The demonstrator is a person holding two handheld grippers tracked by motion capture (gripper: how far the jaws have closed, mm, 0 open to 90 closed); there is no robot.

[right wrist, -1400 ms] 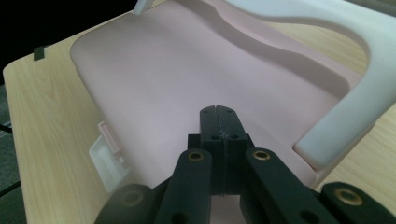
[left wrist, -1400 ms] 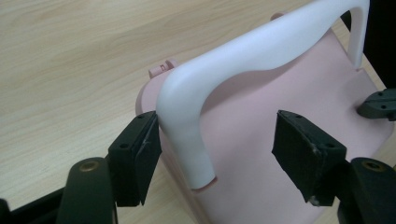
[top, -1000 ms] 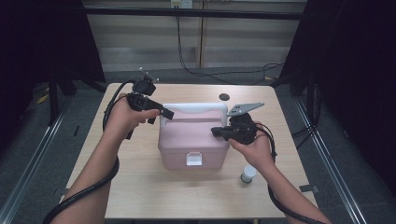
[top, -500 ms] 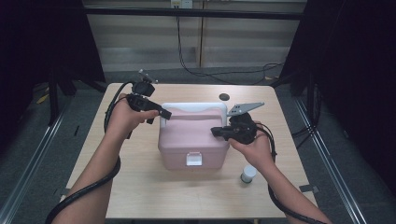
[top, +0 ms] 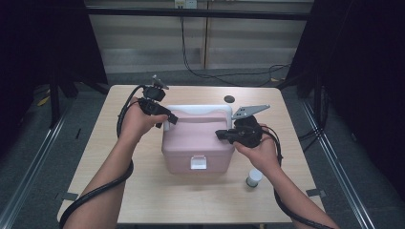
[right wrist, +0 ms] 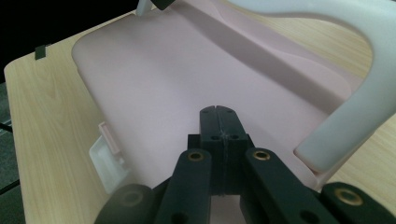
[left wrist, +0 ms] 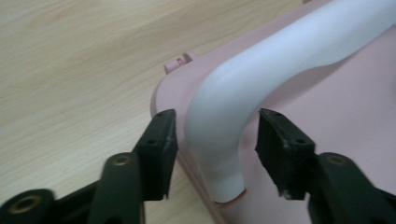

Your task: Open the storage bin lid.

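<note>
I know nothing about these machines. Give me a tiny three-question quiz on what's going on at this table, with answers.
1. True or false: the right claw is shut, with nothing between its jaws.
2. What sits between the jaws of the left claw? A) the white handle B) the bottle C) the front latch
3. Fill in: the right claw rests over the lid of the pink ____.

Key: 1 true. 2 A; the jaws have just been closing around the handle's end, with gaps on both sides. 3 box.
</note>
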